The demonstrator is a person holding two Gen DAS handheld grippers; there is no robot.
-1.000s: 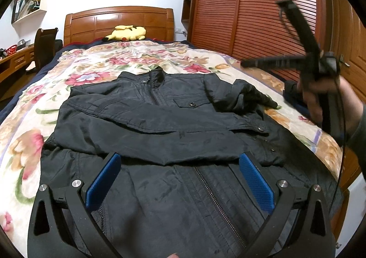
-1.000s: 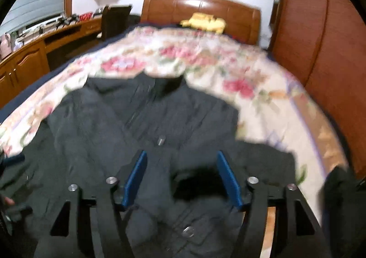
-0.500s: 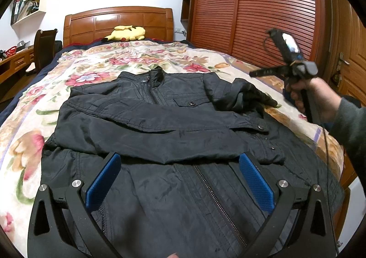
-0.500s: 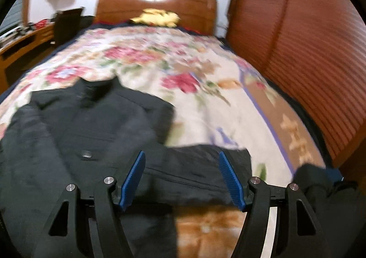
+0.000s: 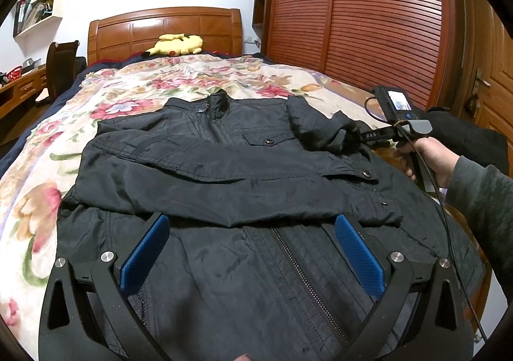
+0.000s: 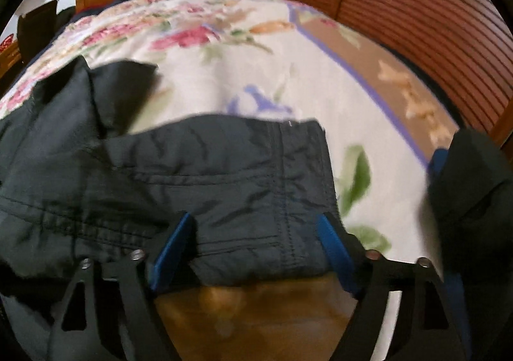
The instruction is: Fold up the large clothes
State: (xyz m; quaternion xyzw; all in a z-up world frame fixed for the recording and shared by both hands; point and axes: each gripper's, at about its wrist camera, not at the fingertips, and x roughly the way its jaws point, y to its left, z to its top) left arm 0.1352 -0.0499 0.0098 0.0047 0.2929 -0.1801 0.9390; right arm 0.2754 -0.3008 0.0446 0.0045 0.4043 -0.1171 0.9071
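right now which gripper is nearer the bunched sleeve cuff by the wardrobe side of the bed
Right. The right gripper sits at the sleeve cuff, fingers opening with the cuff's edge between them. The left gripper hovers open over the jacket's lower front, well short of it.

Black fingers (image 5: pixel 141 260), blue pads, grey sleeve (image 5: pixel 481 197).

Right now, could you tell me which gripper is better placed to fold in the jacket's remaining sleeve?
Right. The right gripper, jaws opening, already straddles the sleeve; the left gripper hangs over the hem.
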